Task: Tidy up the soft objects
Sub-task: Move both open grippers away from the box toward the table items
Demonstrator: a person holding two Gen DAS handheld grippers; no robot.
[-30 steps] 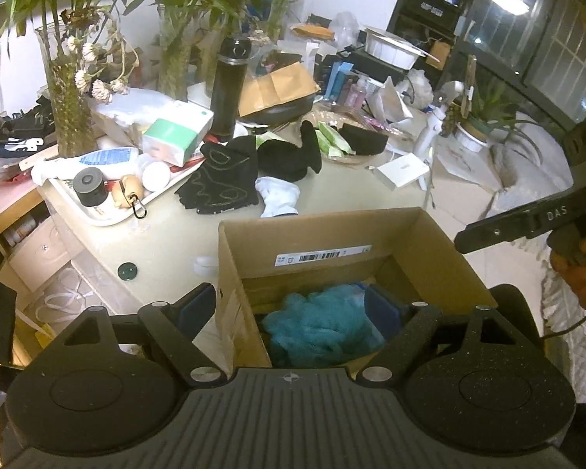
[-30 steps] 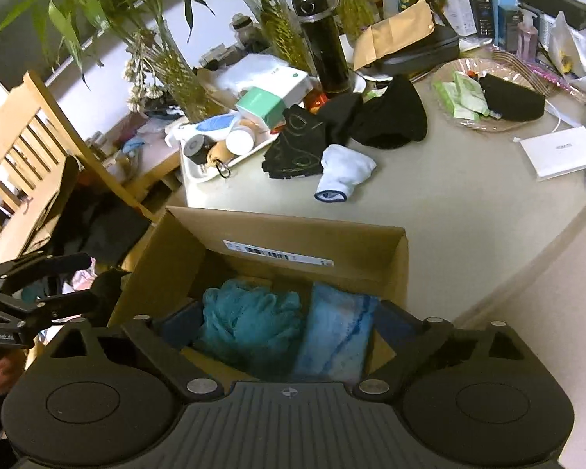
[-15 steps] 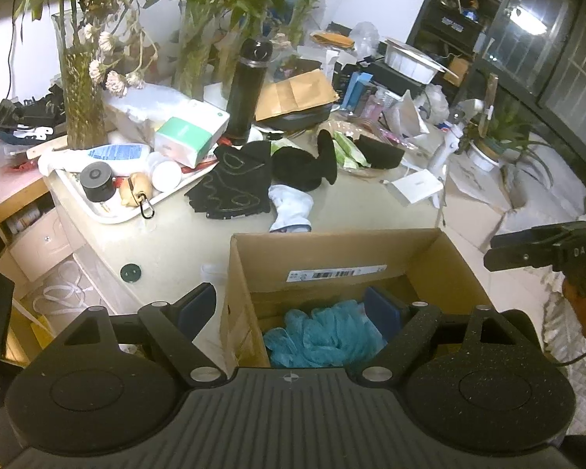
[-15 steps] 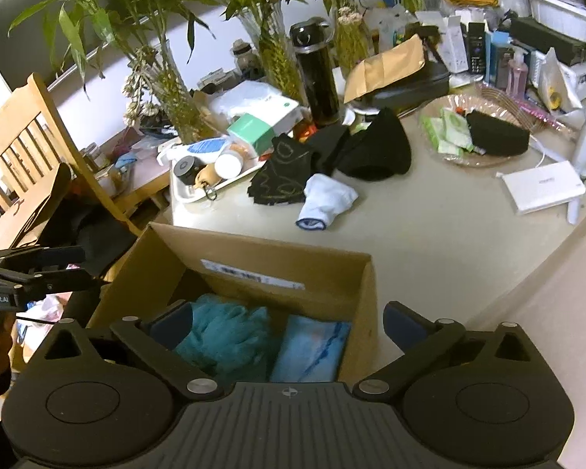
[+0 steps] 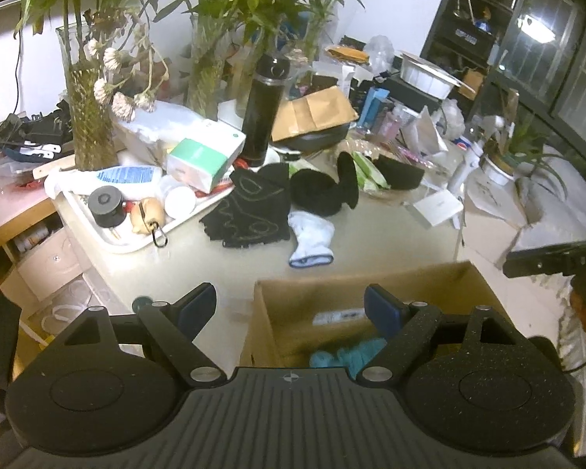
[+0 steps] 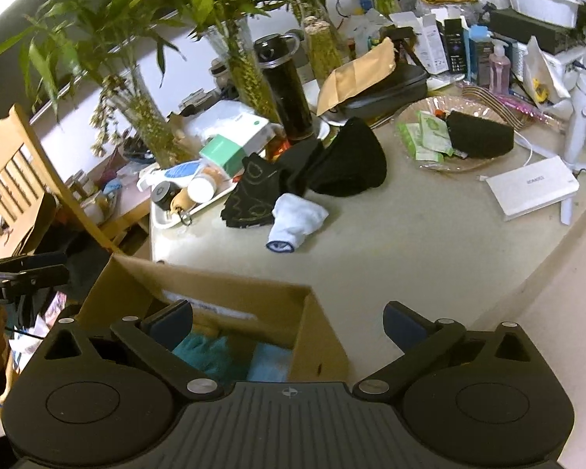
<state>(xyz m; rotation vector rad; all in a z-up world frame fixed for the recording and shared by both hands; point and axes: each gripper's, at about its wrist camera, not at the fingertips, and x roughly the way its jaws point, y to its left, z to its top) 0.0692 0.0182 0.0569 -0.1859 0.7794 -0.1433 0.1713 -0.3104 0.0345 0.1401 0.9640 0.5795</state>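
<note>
An open cardboard box [image 5: 293, 305] [image 6: 316, 328] stands at the table's near edge. A teal fluffy cloth [image 5: 343, 355] [image 6: 203, 351] and a blue cloth [image 6: 269, 363] lie inside. On the table beyond lie a white sock [image 5: 312, 238] [image 6: 295, 221], a black patterned glove [image 5: 250, 211] [image 6: 250, 199] and a black cloth [image 5: 324, 191] [image 6: 347, 168]. My left gripper [image 5: 291, 306] is open and empty above the box's near left. My right gripper [image 6: 289, 318] is open and empty above the box's right side.
A white tray [image 5: 117, 240] of bottles sits at the left. A black flask [image 5: 263, 117], glass vases with plants [image 5: 88, 125], a glass plate with packets [image 6: 449, 136] and a white flat box [image 6: 531, 191] crowd the back. A wooden chair [image 6: 23, 172] stands left.
Both grippers have pulled back and risen from the box. The box has slid lower in both views, and more of the table shows.
</note>
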